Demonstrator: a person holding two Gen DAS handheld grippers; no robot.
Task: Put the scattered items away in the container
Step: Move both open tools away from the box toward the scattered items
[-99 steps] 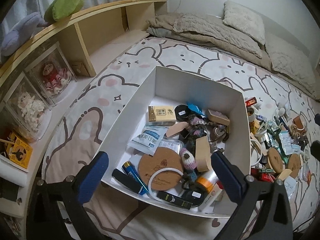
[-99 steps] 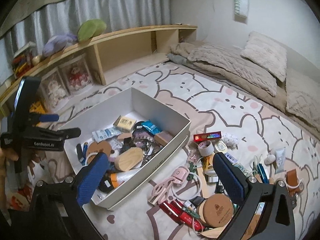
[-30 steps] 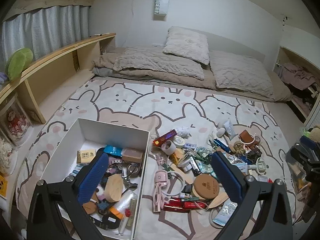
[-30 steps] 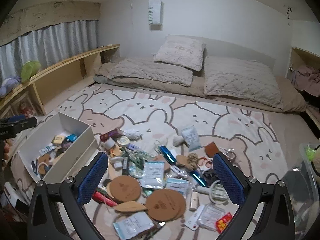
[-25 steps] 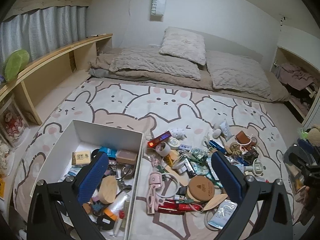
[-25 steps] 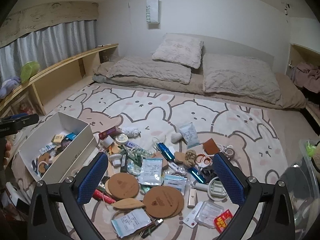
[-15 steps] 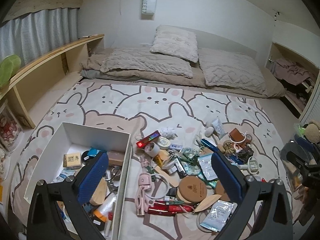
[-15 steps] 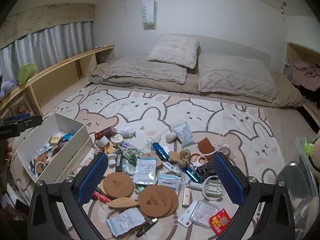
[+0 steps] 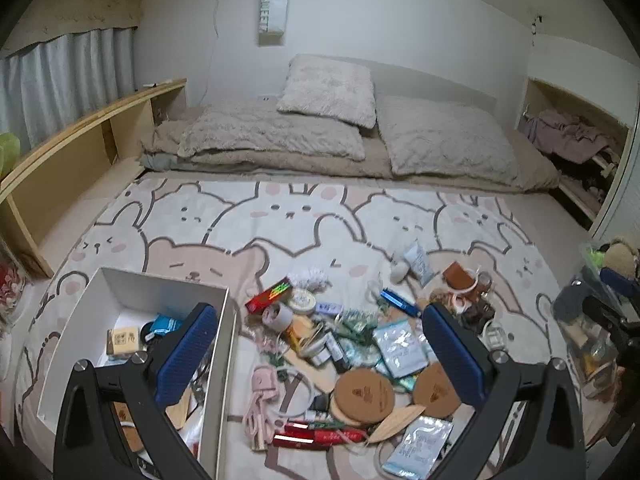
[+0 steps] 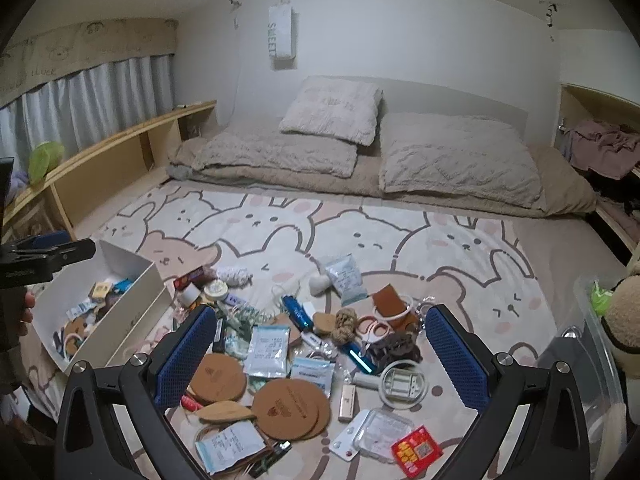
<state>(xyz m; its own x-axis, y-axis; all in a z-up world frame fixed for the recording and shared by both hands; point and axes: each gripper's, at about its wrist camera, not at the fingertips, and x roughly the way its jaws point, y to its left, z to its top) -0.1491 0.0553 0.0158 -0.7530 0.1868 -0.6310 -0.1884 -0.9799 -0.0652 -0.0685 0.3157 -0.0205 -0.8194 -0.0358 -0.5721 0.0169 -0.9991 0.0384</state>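
Standing wide apart with nothing between the blue pads: left gripper [image 9: 320, 356] and right gripper [image 10: 320, 356], both hovering above the clutter. Lying under the right gripper's open jaws: two round cork coasters [image 10: 291, 408], overlapping, and a third [image 10: 218, 372] just beside the left pad, each stamped with a small dark logo too fine to read. Resting near them, a leaf-shaped wooden piece [image 10: 224, 412] with its long axis running left to right and its pointed end toward the box. Sitting between the jaws in the left wrist view, a red stick-shaped item [image 9: 320, 436], long axis also left to right.

Spreading outward, scattered items covering the middle of the animal-print rug [image 10: 360, 240]: a blue tube [image 10: 297, 313] lying diagonally, a white pouch [image 10: 269, 346] with print too small to read, a red packet [image 10: 416, 450] bearing a QR code near the rug's near edge.

Standing at the rug's left edge, the white box [image 9: 96, 308], long axis running away from the camera, already holding many small things.

Hanging on the far wall above the bedding, a white bag [image 10: 282, 32] reading "SWEET" vertically.
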